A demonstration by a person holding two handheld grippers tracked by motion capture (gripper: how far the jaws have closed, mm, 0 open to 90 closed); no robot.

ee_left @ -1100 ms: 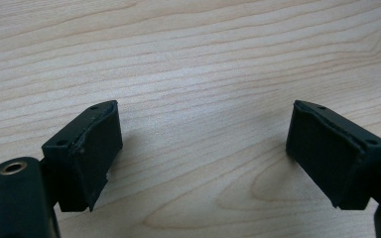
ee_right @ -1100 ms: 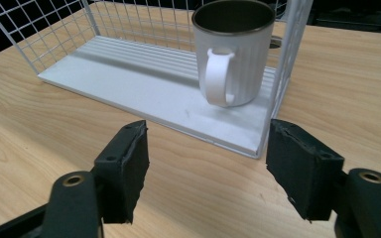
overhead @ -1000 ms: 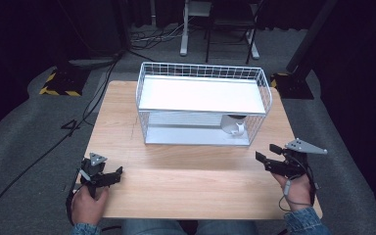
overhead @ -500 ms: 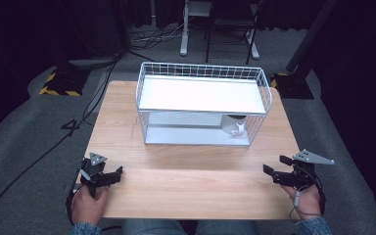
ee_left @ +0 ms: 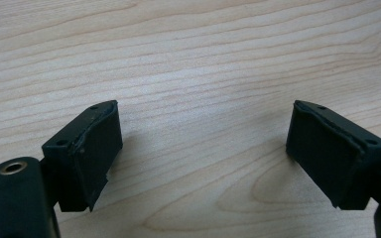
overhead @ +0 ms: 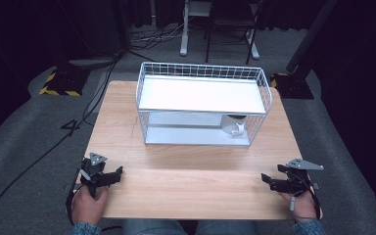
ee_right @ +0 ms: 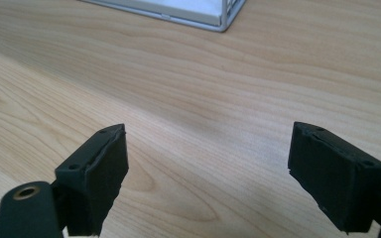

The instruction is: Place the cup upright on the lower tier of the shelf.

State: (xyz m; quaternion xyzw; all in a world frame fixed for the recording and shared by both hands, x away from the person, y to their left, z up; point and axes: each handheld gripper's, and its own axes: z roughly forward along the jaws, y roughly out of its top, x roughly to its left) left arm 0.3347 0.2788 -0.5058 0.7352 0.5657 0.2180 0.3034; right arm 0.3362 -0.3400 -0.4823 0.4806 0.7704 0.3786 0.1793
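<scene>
White cup (overhead: 234,126): sits on the lower shelf of the wire rack (overhead: 203,104), right end, mid-table, well apart from both my tools. High view: my left gripper (overhead: 108,176) and right gripper (overhead: 271,181) rest at the near corners. Left gripper view: jaws wide apart over bare table (ee_left: 203,59), nothing held. Right gripper view: jaws likewise spread, rack corner (ee_right: 222,17) ahead. Judgement: approach low and level, clearing the wire.

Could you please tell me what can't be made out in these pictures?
- High view: the white object on the rack's lower level is too small and partly hidden by the upper shelf to identify.
- Right gripper view: the rack's base is cut off by the top edge.
</scene>
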